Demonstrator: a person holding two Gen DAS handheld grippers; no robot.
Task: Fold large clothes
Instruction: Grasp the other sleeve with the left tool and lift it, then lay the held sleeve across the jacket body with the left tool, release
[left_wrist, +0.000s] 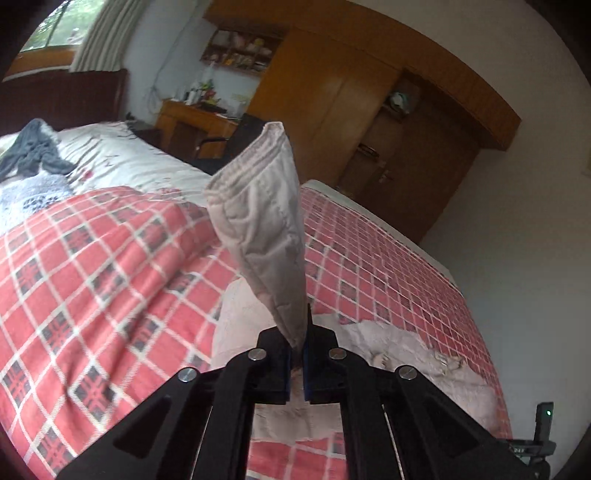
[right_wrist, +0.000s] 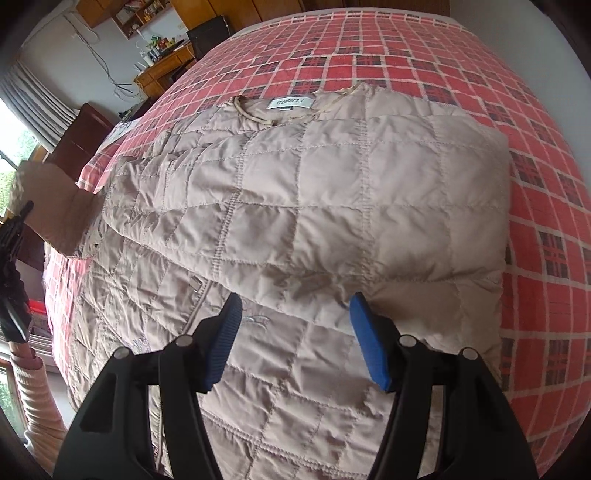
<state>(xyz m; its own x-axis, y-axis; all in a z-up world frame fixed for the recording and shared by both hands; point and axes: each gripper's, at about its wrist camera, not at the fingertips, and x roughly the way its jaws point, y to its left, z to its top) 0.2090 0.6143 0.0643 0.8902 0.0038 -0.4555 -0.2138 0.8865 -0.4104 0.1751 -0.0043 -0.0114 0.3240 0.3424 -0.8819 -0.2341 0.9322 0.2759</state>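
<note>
While the beige quilted jacket (right_wrist: 303, 206) is lying spread on the red checked bedspread (right_wrist: 424, 55), the left gripper (left_wrist: 297, 354) is pinching its lifted sleeve cuff (left_wrist: 258, 206), and the right gripper (right_wrist: 295, 332) is hovering wide open above the folded sleeve.

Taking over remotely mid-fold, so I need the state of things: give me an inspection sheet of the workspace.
Surface: bed with red plaid cover, a white quilt at its far end.
Job's things: beige quilted jacket lies flat on the cover, collar and label away from the camera, one side folded over the body; its sleeve cuff is lifted.
Clutter: grey garment on the white quilt.
Grippers: left gripper shut on the sleeve cuff; right gripper open, over the jacket's folded edge.
Cables: white wires on the wall above the desk.
Surroundings: wooden wardrobe, desk, curtained window.
</note>
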